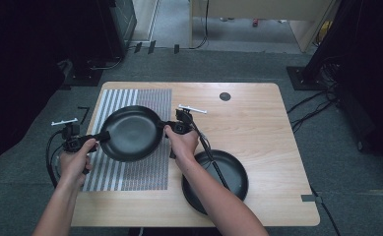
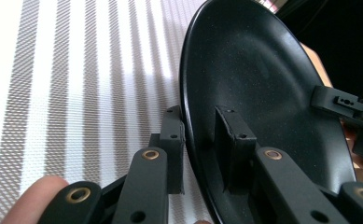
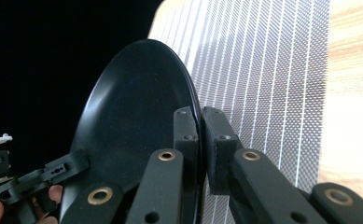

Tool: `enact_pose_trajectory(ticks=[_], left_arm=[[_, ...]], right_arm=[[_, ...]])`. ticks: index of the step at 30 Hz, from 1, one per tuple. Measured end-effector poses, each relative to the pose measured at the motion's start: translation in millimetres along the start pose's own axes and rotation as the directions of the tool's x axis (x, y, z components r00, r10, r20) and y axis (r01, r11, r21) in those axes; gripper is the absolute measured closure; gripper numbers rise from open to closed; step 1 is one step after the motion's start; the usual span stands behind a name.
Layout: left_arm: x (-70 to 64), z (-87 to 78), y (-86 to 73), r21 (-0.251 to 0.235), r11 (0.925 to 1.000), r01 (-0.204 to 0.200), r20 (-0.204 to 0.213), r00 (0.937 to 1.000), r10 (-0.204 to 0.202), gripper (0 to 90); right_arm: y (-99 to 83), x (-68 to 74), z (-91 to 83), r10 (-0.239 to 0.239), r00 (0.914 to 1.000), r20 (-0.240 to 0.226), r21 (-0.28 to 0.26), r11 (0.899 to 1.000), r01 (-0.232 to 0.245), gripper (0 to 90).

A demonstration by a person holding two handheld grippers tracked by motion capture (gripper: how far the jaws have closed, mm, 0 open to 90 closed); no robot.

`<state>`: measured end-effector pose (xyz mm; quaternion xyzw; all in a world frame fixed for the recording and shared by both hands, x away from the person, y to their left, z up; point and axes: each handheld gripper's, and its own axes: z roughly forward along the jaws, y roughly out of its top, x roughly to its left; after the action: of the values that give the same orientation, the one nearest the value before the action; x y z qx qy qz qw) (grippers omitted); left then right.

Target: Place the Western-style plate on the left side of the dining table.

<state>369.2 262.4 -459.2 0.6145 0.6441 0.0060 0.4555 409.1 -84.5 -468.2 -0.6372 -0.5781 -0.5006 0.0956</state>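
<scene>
Both grippers, left gripper point(image 1: 102, 136) and right gripper point(image 1: 168, 127), are pinching opposite rims of a stiff, probably slick black plate point(image 1: 131, 132) at frame centre-left, over the striped mat point(image 1: 144, 174).

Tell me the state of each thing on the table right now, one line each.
Left gripper: shut on the upper plate's left rim.
Right gripper: shut on the same plate's right rim.
Upper plate: black, empty, held over the striped mat.
Lower plate: black, empty, lying on the table, partly under the right forearm.
</scene>
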Motion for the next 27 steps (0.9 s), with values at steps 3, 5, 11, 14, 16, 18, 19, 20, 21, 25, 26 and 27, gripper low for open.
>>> enact_pose_trajectory(ticks=[3, 5, 11, 14, 16, 18, 19, 20, 21, 25, 26, 27], left_arm=[[6.7, 6.0, 4.6, 0.003, 0.9998, 0.02, -0.018, 0.9996, -0.02, 75.0], [9.5, 7.7, 5.9, 0.003, 0.9995, 0.031, -0.023, 0.9993, -0.031, 75.0], [21.6, 18.1, 10.0, 0.008, 0.9981, 0.062, -0.06, 0.9963, -0.061, 75.2], [27.3, 26.1, 11.5, 0.025, 0.9957, 0.089, -0.066, 0.994, -0.087, 75.3], [29.1, 27.7, 11.8, 0.029, 0.9952, 0.094, -0.067, 0.9935, -0.092, 75.5], [31.2, 31.4, 12.1, 0.029, 0.9936, 0.109, -0.078, 0.9913, -0.106, 75.5], [31.2, 31.4, 12.1, 0.029, 0.9936, 0.109, -0.078, 0.9913, -0.106, 75.8], [32.2, 33.9, 12.5, 0.03, 0.9929, 0.115, -0.079, 0.9905, -0.113, 75.9], [32.2, 33.9, 12.5, 0.03, 0.9929, 0.115, -0.079, 0.9905, -0.113, 75.9], [37.5, 37.8, 13.7, 0.031, 0.9902, 0.136, -0.093, 0.9867, -0.133, 75.7], [39.9, 38.6, 14.3, 0.027, 0.9897, 0.141, -0.105, 0.9849, -0.138, 75.7], [40.5, 38.8, 14.4, 0.027, 0.9894, 0.142, -0.111, 0.9841, -0.139, 75.8]], right_arm=[[1.1, -5.7, 13.8, 0.023, 0.9996, 0.015, 0.001, 1.0, -0.023, 85.0], [1.7, -6.9, 17.9, 0.034, 0.9993, 0.017, 0.002, 0.999, -0.034, 85.1], [3.1, -10.6, 38.1, 0.03, 0.9992, 0.028, 0.01, 1.0, -0.03, 84.9], [3.4, -18.0, 46.6, 0.047, 0.9983, 0.035, 0.006, 0.999, -0.047, 84.8], [2.8, -19.6, 49.1, 0.043, 0.9982, 0.042, 0.006, 0.999, -0.043, 84.8], [2.3, -21.0, 51.6, 0.051, 0.9975, 0.049, 0.007, 0.999, -0.052, 84.8], [2.3, -21.0, 51.6, 0.051, 0.9975, 0.049, 0.007, 0.999, -0.052, 84.8], [2.5, -23.5, 54.2, 0.058, 0.997, 0.052, 0.007, 0.998, -0.058, 84.6], [2.5, -23.5, 54.2, 0.058, 0.997, 0.052, 0.007, 0.998, -0.058, 84.6], [2.4, -24.3, 58.9, 0.056, 0.9964, 0.063, 0.005, 0.998, -0.056, 84.6], [1.5, -23.7, 61.8, 0.05, 0.9967, 0.064, 0.015, 0.999, -0.051, 84.5], [0.9, -23.4, 63.2, 0.051, 0.9966, 0.065, 0.019, 0.998, -0.052, 84.4]])
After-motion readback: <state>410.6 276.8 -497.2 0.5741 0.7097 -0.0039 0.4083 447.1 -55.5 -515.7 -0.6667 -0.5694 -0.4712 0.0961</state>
